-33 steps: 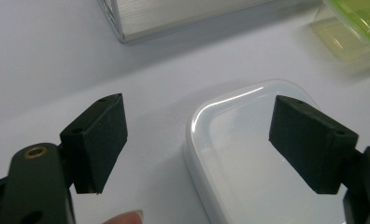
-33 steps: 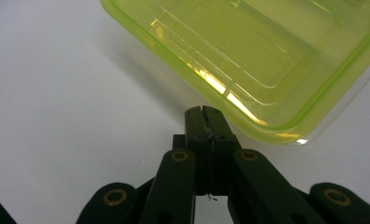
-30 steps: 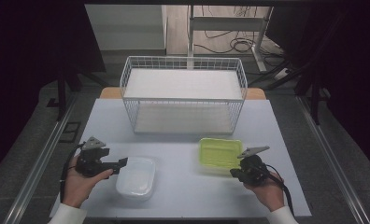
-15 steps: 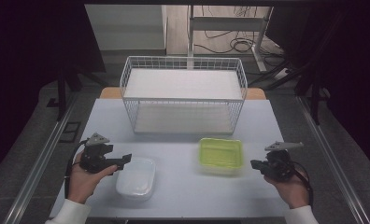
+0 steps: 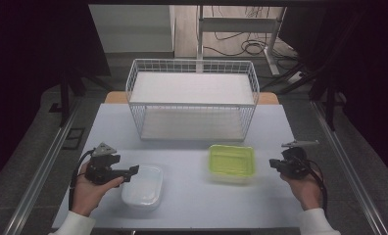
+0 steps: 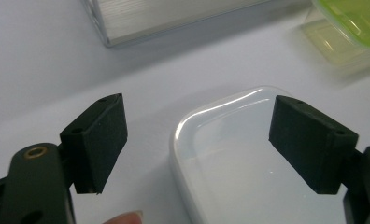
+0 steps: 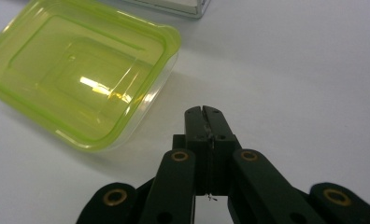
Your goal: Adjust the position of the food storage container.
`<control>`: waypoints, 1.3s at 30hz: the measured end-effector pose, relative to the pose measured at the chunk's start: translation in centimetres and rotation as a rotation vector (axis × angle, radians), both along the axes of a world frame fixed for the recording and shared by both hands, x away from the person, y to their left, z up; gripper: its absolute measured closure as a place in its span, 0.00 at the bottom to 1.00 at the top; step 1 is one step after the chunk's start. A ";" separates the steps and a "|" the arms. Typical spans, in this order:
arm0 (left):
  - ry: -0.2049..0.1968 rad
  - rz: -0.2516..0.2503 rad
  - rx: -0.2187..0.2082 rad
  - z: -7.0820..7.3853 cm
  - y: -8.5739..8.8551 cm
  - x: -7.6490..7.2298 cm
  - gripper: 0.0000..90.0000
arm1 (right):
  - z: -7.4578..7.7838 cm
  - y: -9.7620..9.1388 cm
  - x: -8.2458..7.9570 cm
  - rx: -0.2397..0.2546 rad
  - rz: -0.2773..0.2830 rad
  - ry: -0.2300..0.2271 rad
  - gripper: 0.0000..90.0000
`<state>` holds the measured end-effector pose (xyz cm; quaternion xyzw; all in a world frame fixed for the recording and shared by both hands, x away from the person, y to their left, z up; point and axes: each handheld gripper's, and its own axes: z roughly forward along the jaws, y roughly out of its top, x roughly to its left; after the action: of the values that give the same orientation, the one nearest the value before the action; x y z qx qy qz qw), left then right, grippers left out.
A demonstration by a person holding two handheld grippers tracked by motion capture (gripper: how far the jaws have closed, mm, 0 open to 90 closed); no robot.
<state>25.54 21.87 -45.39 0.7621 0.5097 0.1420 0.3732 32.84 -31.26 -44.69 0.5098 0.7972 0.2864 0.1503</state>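
Two tubs sit on the table [image 5: 192, 196] in front of the wire basket [image 5: 192, 98]: a clear tub [image 5: 142, 187] at the left and a green tub [image 5: 231, 161] with its lid on at the right.

What has changed in the last second is all on the right. The right gripper [image 5: 276, 165] was touching the green tub's near right corner a second ago; it has since drawn away to the right and now hovers well clear of it, above bare table. Its jaws are pressed together with nothing between them (the right gripper view shows the tips [image 7: 205, 113] meeting, and the green tub [image 7: 80, 74] off to the upper left).

The left gripper [image 5: 131, 171] has kept its place at the clear tub's near left side. Its jaws are spread wide, one pad [image 6: 99, 140] over bare table and the other [image 6: 309, 140] over the tub's inside, so they straddle the clear tub's [image 6: 239, 163] wall without pressing on it.

My reading is that the green tub has been left where it lies and the work now falls to the left hand, which looks poised to pinch the clear tub's rim.
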 end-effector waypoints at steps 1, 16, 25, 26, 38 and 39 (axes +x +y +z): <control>-0.006 0.001 0.001 0.1 -0.1 0.0 0.21 | -0.1 0.1 0.2 -0.004 -0.009 -0.001 0.99; -0.004 -0.005 -0.002 0.1 0.1 0.2 0.21 | -1.7 1.9 2.3 -0.028 -0.041 0.050 0.99; -0.005 0.028 -0.016 0.3 0.9 0.0 0.21 | -3.0 4.6 3.2 -0.075 0.002 0.074 0.99; -0.006 0.028 -0.017 0.3 1.0 -0.1 0.21 | -3.0 4.8 3.2 -0.076 0.007 0.075 0.99; -0.002 0.036 -0.019 0.2 1.2 0.0 0.21 | -3.2 7.9 3.4 -0.049 0.035 0.057 0.99; -0.001 0.035 -0.018 0.2 1.2 0.0 0.21 | -3.3 8.2 3.4 -0.046 0.038 0.063 0.99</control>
<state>25.55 23.11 -45.21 0.7497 0.5240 0.1444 0.3776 36.28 -23.05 -48.01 0.4999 0.8173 0.2545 0.1313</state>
